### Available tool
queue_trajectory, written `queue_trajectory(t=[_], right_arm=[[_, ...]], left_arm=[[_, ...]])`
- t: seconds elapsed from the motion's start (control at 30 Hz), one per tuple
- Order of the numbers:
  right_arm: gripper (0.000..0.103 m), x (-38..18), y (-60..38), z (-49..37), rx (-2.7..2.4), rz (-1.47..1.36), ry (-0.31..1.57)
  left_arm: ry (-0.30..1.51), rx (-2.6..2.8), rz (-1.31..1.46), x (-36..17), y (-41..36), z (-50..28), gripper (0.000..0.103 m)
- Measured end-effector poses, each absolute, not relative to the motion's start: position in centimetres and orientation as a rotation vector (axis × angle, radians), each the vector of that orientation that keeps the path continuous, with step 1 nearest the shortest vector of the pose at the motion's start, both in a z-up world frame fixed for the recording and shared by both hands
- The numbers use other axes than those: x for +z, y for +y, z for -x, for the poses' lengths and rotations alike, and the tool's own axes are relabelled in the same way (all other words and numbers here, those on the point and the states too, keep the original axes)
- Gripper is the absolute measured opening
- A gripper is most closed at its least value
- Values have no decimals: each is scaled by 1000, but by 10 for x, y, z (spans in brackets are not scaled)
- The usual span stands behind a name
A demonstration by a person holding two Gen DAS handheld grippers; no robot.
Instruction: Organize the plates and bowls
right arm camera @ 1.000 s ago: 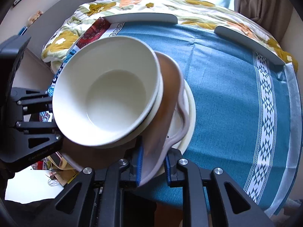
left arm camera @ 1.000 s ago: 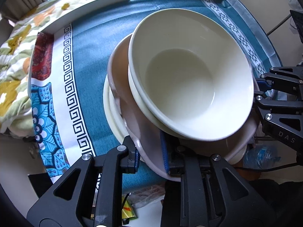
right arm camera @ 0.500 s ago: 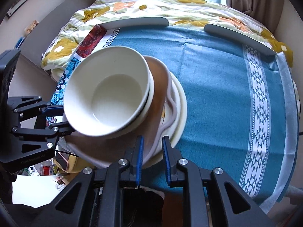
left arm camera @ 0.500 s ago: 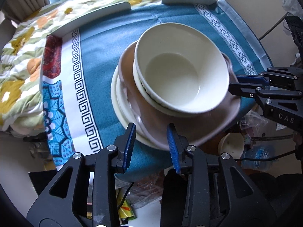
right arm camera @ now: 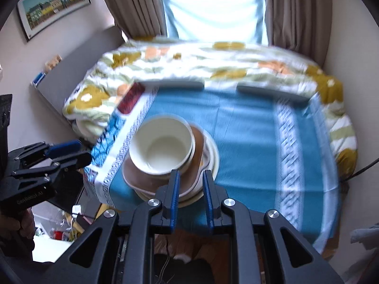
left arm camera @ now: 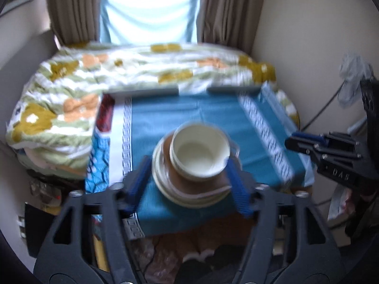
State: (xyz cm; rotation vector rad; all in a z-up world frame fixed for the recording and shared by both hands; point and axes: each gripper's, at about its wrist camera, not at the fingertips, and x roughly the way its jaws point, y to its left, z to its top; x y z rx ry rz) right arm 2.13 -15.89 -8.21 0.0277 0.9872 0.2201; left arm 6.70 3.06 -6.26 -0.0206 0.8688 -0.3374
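A cream bowl (left arm camera: 200,156) (right arm camera: 163,149) sits on a brown plate (left arm camera: 201,184) (right arm camera: 142,179), which rests on cream plates (left arm camera: 189,201) (right arm camera: 213,156). The stack stands near the front edge of the blue-clothed table (left arm camera: 213,116) (right arm camera: 248,142). My left gripper (left arm camera: 189,187) (right arm camera: 80,152) hangs above and in front of the stack. Its jaws are opening wide and hold nothing. My right gripper (right arm camera: 190,196) (left arm camera: 291,140) is up off the stack at its right side, its jaws nearly together and holding nothing. Both views are blurred.
Two grey rails (left arm camera: 142,92) (right arm camera: 272,92) lie along the table's far edge. A bed with a flowered quilt (left arm camera: 118,71) stands behind, below a curtained window. Bags and clutter (right arm camera: 59,234) lie under the table's front. A hand (right arm camera: 14,224) holds the left gripper.
Both grippers have risen and drawn back from the stack. The left one let go of the brown plate's rim and opened wide. The right one came off the rim, still narrow.
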Motion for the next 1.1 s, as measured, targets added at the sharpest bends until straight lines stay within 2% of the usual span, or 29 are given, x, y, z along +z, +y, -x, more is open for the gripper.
queue_trajectory(t=[0.03, 0.1, 0.13, 0.17, 0.23, 0.43, 1.1], right_arm=[[23, -68, -161, -19, 208, -23, 956], [54, -43, -167, -14, 187, -27, 888], [82, -31, -171, -10, 176, -33, 849], [98, -21, -173, -8, 164, -35, 815], [102, -3, -178, -3, 120, -23, 752], [102, 13, -187, 11, 27, -29, 620], [102, 6, -190, 23, -57, -23, 565]], left_arm=[[808, -332, 25, -46, 30, -61, 91], [718, -315, 21, -22, 28, -54, 103], [680, -301, 17, -12, 27, -51, 103], [643, -284, 10, -2, 25, -48, 103], [577, -229, -2, 12, 23, -42, 103], [500, -188, -3, 14, 16, -30, 103], [445, -150, -19, 9, 13, -18, 103]])
